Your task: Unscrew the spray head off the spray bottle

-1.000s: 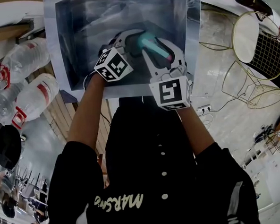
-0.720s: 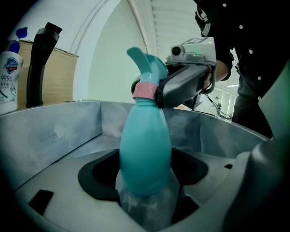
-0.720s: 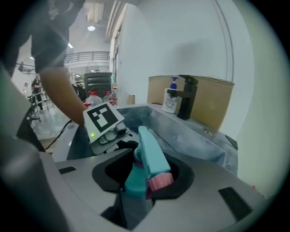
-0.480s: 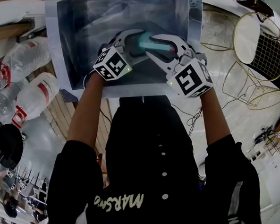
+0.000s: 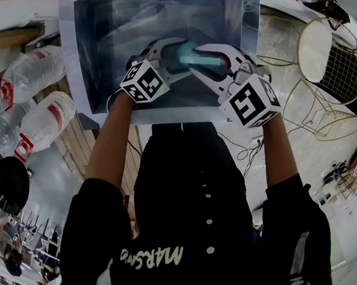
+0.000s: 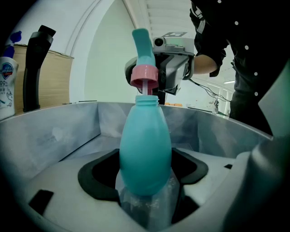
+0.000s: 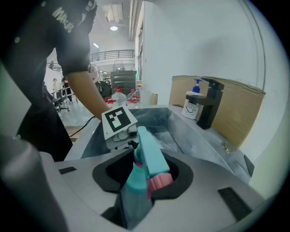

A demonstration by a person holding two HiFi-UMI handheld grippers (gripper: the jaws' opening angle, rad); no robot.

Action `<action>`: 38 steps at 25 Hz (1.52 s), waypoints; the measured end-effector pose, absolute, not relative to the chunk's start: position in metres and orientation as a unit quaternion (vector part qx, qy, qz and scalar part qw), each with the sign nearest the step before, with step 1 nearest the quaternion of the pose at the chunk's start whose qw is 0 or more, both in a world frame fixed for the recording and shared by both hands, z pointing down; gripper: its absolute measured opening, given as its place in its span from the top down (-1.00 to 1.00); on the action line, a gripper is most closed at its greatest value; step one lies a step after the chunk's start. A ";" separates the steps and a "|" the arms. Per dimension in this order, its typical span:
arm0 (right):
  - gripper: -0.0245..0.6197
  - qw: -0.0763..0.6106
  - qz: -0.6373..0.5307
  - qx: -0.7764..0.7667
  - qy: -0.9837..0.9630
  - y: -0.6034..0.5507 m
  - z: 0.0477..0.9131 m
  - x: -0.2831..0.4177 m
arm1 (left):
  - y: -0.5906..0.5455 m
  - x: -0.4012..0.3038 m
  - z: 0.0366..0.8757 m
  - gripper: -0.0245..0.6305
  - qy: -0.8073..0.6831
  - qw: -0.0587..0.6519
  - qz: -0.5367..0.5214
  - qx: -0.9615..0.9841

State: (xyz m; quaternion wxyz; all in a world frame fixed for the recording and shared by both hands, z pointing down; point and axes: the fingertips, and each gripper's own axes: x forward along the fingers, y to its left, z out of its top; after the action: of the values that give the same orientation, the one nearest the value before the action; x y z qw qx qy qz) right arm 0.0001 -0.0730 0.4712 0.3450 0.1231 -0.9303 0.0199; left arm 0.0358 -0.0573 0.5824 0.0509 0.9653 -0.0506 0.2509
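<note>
A teal spray bottle [image 6: 145, 145] stands tilted over the steel sink [image 5: 100, 47], and my left gripper [image 5: 168, 56] is shut on its body. The teal spray head [image 6: 141, 45] with its pink collar [image 6: 144, 76] sits a little above the bottle's open neck. A thin dip tube [image 6: 145, 89] still runs down into the neck. My right gripper [image 5: 208, 57] is shut on the spray head [image 7: 152, 156]; its jaws have just been closing on it. The left gripper's marker cube [image 7: 118, 120] shows behind the head in the right gripper view.
A black faucet [image 7: 209, 102] and a soap dispenser [image 7: 192, 105] stand at the sink's far rim. Several plastic water bottles [image 5: 41, 120] lie to the left of the sink. Wire chairs [image 5: 330, 51] and cables are on the floor to the right.
The right gripper has rolled, and its marker cube has swung right and lower in the head view. The left gripper and the bottle have stayed put.
</note>
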 end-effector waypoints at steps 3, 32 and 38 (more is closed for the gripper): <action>0.47 0.347 0.020 0.115 -0.931 -0.071 0.468 -0.003 | -0.057 0.035 0.583 -0.20 -0.054 0.051 0.252 0.965; 0.46 0.304 0.027 0.169 -0.937 -0.067 0.373 0.020 | -0.051 -0.007 0.521 -0.26 -0.149 0.025 0.261 0.953; 0.46 0.263 0.052 0.204 -0.941 -0.065 0.334 0.029 | -0.048 -0.019 0.482 0.32 -0.195 0.013 0.241 0.951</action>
State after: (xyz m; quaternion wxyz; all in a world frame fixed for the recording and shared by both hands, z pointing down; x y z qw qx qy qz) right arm 0.0290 -0.0654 0.3339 0.2635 0.2037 -0.9415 0.0520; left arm -0.0191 -0.0481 0.4823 0.0127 0.9506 -0.1951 0.2411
